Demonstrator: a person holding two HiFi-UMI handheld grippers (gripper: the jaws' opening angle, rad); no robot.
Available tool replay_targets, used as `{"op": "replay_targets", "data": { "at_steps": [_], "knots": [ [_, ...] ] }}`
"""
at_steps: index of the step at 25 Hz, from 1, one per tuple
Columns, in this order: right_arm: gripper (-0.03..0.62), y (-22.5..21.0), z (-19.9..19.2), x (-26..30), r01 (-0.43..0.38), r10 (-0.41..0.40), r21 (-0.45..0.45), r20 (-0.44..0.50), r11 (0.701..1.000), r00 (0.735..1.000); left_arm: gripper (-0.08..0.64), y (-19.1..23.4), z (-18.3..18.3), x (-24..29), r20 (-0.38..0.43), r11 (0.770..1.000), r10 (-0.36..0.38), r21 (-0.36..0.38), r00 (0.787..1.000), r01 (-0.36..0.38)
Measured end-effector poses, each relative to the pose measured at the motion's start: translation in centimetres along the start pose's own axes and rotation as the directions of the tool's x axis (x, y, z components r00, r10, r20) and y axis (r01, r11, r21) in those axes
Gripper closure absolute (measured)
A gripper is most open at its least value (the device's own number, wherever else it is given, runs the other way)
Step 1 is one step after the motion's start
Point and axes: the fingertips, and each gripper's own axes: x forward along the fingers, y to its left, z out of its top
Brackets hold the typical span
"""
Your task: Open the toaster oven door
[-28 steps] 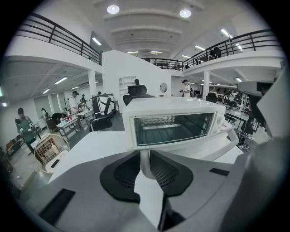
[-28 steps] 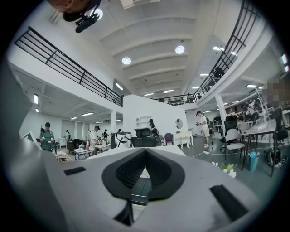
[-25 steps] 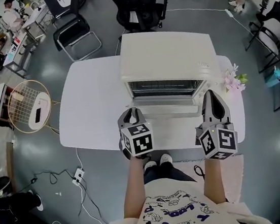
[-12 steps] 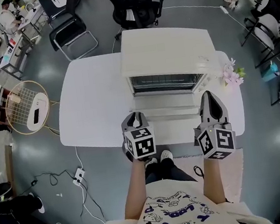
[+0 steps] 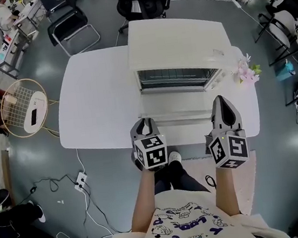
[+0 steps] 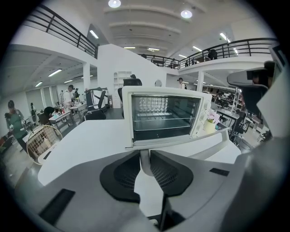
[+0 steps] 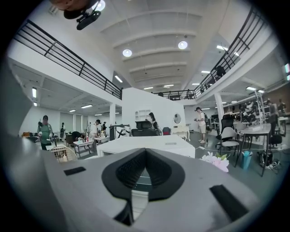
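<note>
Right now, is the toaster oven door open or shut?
Open. The door lies folded down flat in front of the oven, whose inside shows; the left gripper is shut on its handle.

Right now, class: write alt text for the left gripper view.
The left gripper is shut on the white handle of the toaster oven door, which is lowered open toward the camera. Behind it, the toaster oven, wire rack visible inside, stands on a white table.

The toaster oven (image 5: 177, 41) is cream, the table (image 5: 93, 107) white, the flowers (image 5: 247, 73) pink.
</note>
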Motion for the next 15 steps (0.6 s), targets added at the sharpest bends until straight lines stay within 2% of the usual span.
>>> {"op": "replay_targets", "data": {
  "at_steps": [9,15],
  "knots": [
    [0.595,0.9,-1.6,-1.0,0.003,-0.003,-0.014,-0.026,1.000,1.000,0.486,-0.2,-3.5,0.4,-0.066,1.000,-0.026,-0.002,0.998,0.025],
    [0.595,1.2,-2.4,-1.4,0.009,-0.010,-0.018,-0.038,1.000,0.999,0.486,-0.1,-4.5,0.6,-0.072,0.999,-0.033,-0.001,0.997,0.033]
  ]
}}
